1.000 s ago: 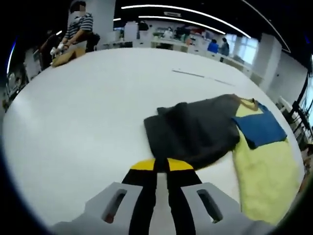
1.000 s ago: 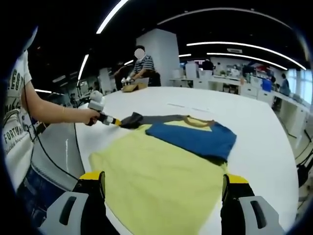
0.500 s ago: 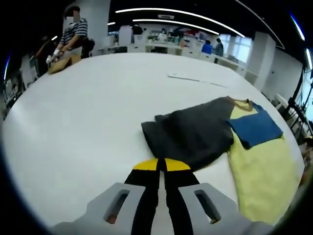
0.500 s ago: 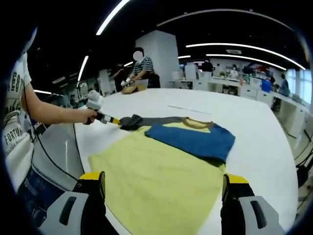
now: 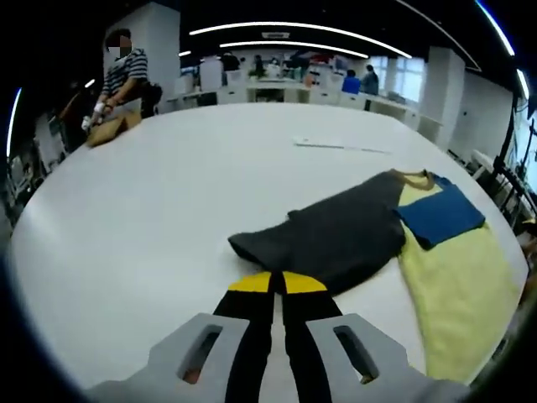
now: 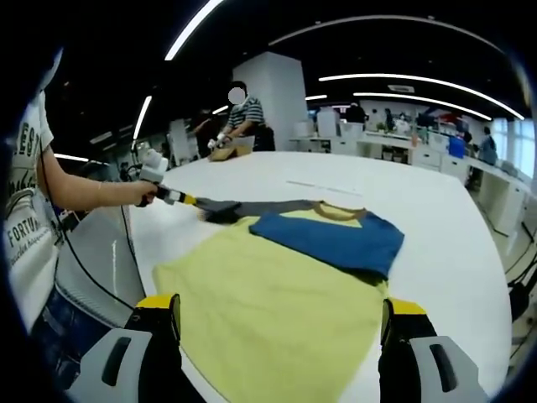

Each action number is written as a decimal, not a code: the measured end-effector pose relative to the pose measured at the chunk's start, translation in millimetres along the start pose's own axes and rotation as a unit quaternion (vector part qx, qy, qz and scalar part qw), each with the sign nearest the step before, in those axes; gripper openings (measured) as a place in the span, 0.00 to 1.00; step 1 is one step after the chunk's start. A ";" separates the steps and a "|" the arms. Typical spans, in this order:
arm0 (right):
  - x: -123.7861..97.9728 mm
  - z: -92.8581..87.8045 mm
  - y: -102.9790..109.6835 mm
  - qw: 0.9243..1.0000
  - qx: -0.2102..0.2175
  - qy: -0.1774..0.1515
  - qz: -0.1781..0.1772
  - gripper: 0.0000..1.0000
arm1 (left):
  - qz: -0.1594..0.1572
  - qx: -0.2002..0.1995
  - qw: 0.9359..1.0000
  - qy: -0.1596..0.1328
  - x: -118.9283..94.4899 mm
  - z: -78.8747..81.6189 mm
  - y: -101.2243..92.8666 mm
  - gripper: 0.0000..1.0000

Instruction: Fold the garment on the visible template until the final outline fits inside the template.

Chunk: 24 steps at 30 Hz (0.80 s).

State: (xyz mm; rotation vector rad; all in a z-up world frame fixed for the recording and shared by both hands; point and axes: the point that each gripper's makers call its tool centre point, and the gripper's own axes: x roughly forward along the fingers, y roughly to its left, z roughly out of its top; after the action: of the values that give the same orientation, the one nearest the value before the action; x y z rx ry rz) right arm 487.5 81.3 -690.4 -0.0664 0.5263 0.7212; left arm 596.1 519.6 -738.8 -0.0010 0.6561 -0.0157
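A T-shirt lies on the white table [image 5: 151, 193]. It has a yellow body [image 5: 457, 294] [image 6: 260, 311], a blue sleeve [image 5: 440, 217] [image 6: 331, 239] folded onto the body, and a dark grey sleeve [image 5: 336, 235] [image 6: 252, 207] stretched outward. My left gripper [image 5: 268, 283] is shut on the tip of the grey sleeve; in the right gripper view the left gripper [image 6: 189, 200] holds that tip at the table's left side, in a person's hand. My right gripper [image 6: 283, 304] stands wide open above the shirt's near hem, with nothing between its fingers.
A thin pale strip [image 5: 340, 146] lies on the table beyond the shirt. At the far end a person in a striped shirt [image 5: 122, 67] [image 6: 239, 113] works on a brown item. A dark cable [image 6: 84, 277] hangs off the table's left edge.
The left gripper has pulled the grey sleeve's tip outward, away from the shirt's body, so the sleeve now lies longer and flatter. The right gripper has stayed still and open.
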 end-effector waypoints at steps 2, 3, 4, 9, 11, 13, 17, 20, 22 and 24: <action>-0.9 0.1 -0.1 1.000 -0.001 0.000 -0.001 0.99 | 0.013 0.009 1.000 0.004 -2.1 -2.6 8.7 0.00; -1.3 0.2 -0.2 1.000 0.000 0.000 -0.001 0.99 | 0.021 0.018 1.000 0.006 -3.4 -3.6 13.0 0.00; -1.9 0.4 -0.4 1.000 0.000 0.000 -0.001 0.99 | 0.024 0.023 0.999 0.007 -4.4 -4.7 16.2 0.00; -3.2 -0.5 -1.9 1.000 0.001 0.003 -0.003 0.99 | 0.054 0.055 0.997 0.012 -7.8 -9.8 36.4 0.00; -3.3 -0.4 -1.1 1.000 0.001 0.003 -0.001 0.99 | 0.056 0.050 0.997 0.016 -8.1 -14.2 40.9 0.00; -3.5 0.5 -0.3 1.000 -0.002 0.004 -0.001 0.99 | 0.061 0.046 0.997 0.014 -9.2 -17.3 47.2 0.00; -4.2 0.8 -0.7 1.000 -0.002 0.003 -0.003 0.99 | 0.074 0.048 0.996 0.021 -11.3 -24.4 58.3 0.00; -4.7 0.3 -1.2 1.000 0.000 0.002 -0.004 0.99 | 0.084 0.044 0.995 0.027 -14.0 -28.5 66.9 0.00; -4.8 -0.9 -1.6 1.000 0.000 0.004 -0.005 0.99 | 0.089 0.037 0.995 0.027 -15.7 -30.4 71.7 0.00; -5.0 -1.6 -1.5 1.000 0.001 0.004 -0.006 0.99 | 0.094 0.035 0.995 0.028 -17.5 -32.3 75.4 0.00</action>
State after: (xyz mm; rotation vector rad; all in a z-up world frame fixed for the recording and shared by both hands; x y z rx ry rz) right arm 484.6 76.7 -689.5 -0.0712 0.5338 0.7084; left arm 563.6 595.4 -754.2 0.1301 0.7090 0.1436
